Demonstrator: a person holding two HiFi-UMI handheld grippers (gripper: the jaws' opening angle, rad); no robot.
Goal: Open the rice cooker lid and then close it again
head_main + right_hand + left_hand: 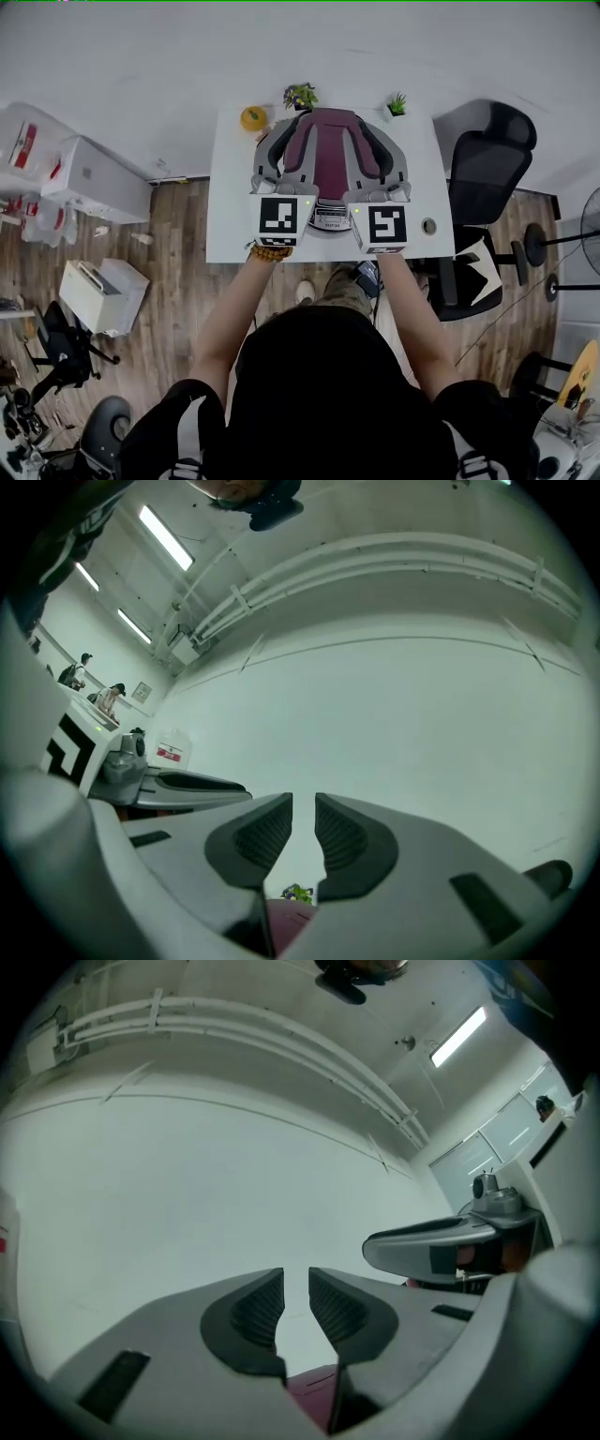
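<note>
White wall (141, 56) fills the far side of a small room with a wood floor. A white table (230, 187) is pushed against it. A black office chair (492, 155) sits to the right and white boxes (94, 178) to the left.

At the middle of the table stands the rice cooker (330, 218). Its maroon lid (333, 150) faces up toward the head camera. Along the far edge of the table are a yellow object (253, 118) and two small potted plants (300, 96).

A person stands at the near edge with both arms out, holding one gripper on each side of the lid.

The left gripper (296, 1283) points at the bare wall. Its jaws are a narrow slit apart and nothing is between the ribbed pads. A sliver of maroon shows low down behind them.

The right gripper (304, 803) matches it, with a narrow gap, nothing pinched, and maroon and a plant visible below. Neither gripper grasps the lid. They seem to bear against it rather than clamp it, though contact cannot be confirmed.

The opening half of the task looks to be in hand or nearly complete. From above it is unclear whether the lid is fully up. The next move probably calls for checking that the lid has reached its stop. Both grippers would then guide it down evenly toward the near side and press until it latches, with the jaws kept clear of the hinge.
</note>
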